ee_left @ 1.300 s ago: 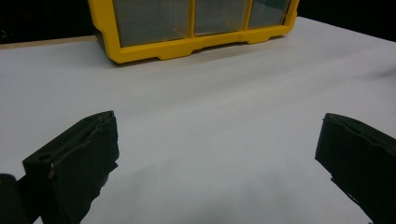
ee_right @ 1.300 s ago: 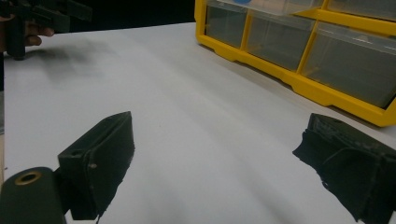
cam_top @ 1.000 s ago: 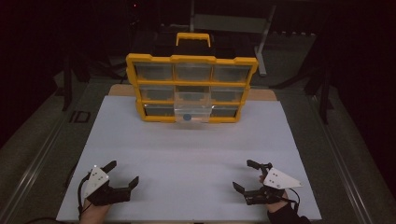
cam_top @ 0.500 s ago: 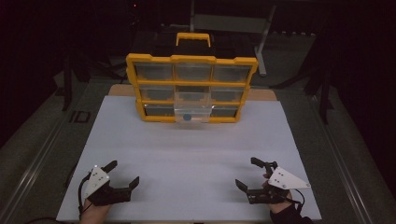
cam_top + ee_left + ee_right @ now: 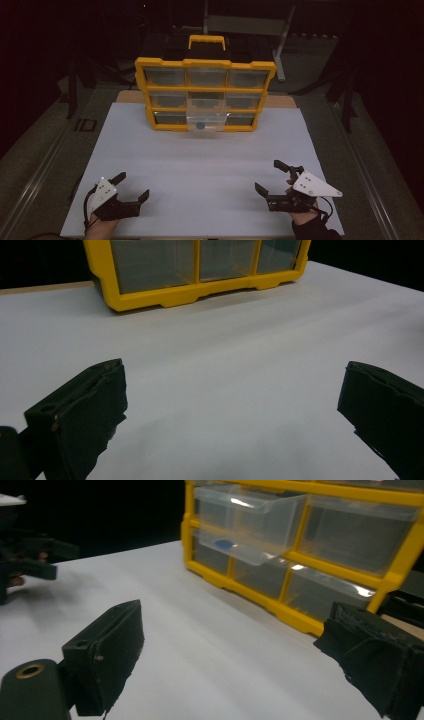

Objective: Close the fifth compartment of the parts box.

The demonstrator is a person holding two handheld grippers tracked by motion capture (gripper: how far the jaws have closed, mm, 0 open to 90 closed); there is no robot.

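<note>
Far ahead of both your grippers, at the far edge of the white table top [image 5: 210,165], stands the yellow drawer cabinet [image 5: 205,95]: three rows of three clear drawers in a yellow frame, with a yellow-edged carry handle [image 5: 206,42] on top. The middle drawer of the bottom row, the open drawer [image 5: 205,120], is pulled out toward you, and a small blue object [image 5: 200,126] lies in it; what it is stays too small to tell. The table top is plain and matte, and the room around it is dark, with grey floor at both sides.

Your left gripper [image 5: 131,186] sits low at your near left with its jaws spread wide, nothing between them. Your right gripper [image 5: 274,177] sits at your near right, jaws equally apart and empty.

The right gripper view catches the pulled-out drawer from the side, tilted slightly down, with your left gripper off at its left edge. The left gripper view takes in just the cabinet's bottom row across bare table.
</note>
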